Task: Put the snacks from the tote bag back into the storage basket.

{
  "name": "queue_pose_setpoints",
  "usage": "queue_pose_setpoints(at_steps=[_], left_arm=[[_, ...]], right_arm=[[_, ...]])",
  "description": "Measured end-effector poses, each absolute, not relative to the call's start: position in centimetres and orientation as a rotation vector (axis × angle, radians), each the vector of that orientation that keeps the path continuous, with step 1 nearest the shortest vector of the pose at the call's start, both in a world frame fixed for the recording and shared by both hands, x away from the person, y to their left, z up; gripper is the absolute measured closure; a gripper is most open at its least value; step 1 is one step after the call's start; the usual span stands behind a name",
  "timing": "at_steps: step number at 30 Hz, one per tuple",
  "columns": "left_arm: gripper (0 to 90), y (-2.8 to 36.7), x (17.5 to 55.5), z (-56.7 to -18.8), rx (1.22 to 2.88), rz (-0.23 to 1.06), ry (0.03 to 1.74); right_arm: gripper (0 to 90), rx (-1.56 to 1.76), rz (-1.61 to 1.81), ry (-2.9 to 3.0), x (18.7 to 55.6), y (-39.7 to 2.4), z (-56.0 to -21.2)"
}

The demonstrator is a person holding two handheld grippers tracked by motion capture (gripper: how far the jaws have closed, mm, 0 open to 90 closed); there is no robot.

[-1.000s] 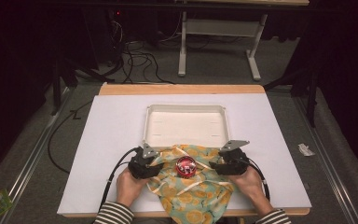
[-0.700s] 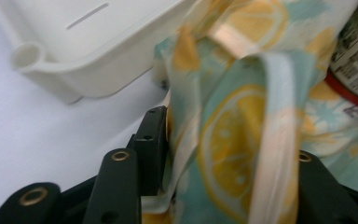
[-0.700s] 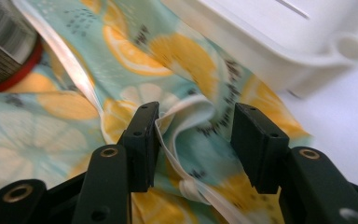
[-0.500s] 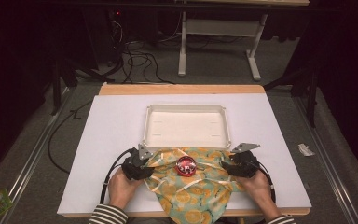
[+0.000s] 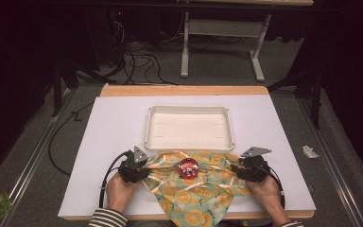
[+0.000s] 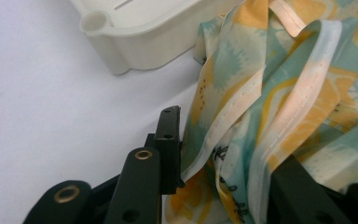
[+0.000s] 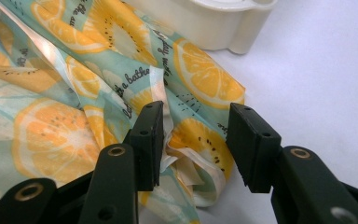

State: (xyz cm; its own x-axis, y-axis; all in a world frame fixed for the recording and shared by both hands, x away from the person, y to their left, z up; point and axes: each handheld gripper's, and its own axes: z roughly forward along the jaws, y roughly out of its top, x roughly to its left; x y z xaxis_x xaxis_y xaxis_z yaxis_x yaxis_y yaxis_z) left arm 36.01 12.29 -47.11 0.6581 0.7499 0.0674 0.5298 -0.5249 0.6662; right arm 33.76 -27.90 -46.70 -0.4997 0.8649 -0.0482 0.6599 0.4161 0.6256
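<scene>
Risk: I judge the thin teal cloth printed with orange citrus slices could slide out of one gripper when I pull, because each side has only a bunched hem between its jaws.
Second risk: the small round red object sits on the cloth's middle; an uneven lift would likely roll it off.
Left gripper: its jaws have just been closing, with a gathered fold of cloth between them; the fabric fills the gap, but I cannot tell whether both pads press it.
Right gripper: jaws partly apart, straddling a crumpled corner of cloth; the left pad touches it, while the right pad stands apart.
Cloth position: spread at the near edge of the white table, between my two grippers, hanging over the front.
Neighbour: the empty cream plastic tray lies just behind, touching the cloth's far edge.
</scene>
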Motion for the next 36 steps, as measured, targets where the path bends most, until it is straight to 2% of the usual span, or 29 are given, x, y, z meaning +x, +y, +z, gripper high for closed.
queue_pose_setpoints(at_steps=[6,11,17,22,28,36], left_arm=[[79.8,12.2,35.6,-46.9,2.226,0.418,0.931],[86.9,12.1,35.4,-46.6,2.215,0.383,0.902],[87.7,12.1,35.1,-46.3,2.201,0.373,0.889],[87.8,12.2,34.9,-46.2,2.194,0.367,0.88],[87.8,12.3,34.8,-45.9,2.182,0.36,0.874],[87.8,12.2,34.6,-45.8,2.163,0.352,0.865]], right_arm=[[58.6,1.293,0.772,2.301,33.5,-27.3,-46.3],[59.3,1.24,0.906,2.247,32.7,-26.8,-44.2],[76.1,1.091,0.979,2.31,32.0,-24.3,-42.2],[86.0,1.001,0.946,2.432,32.3,-21.3,-42.9],[87.5,0.995,0.896,2.501,32.9,-19.2,-44.6],[84.7,1.07,0.853,2.482,34.0,-18.8,-45.5]])
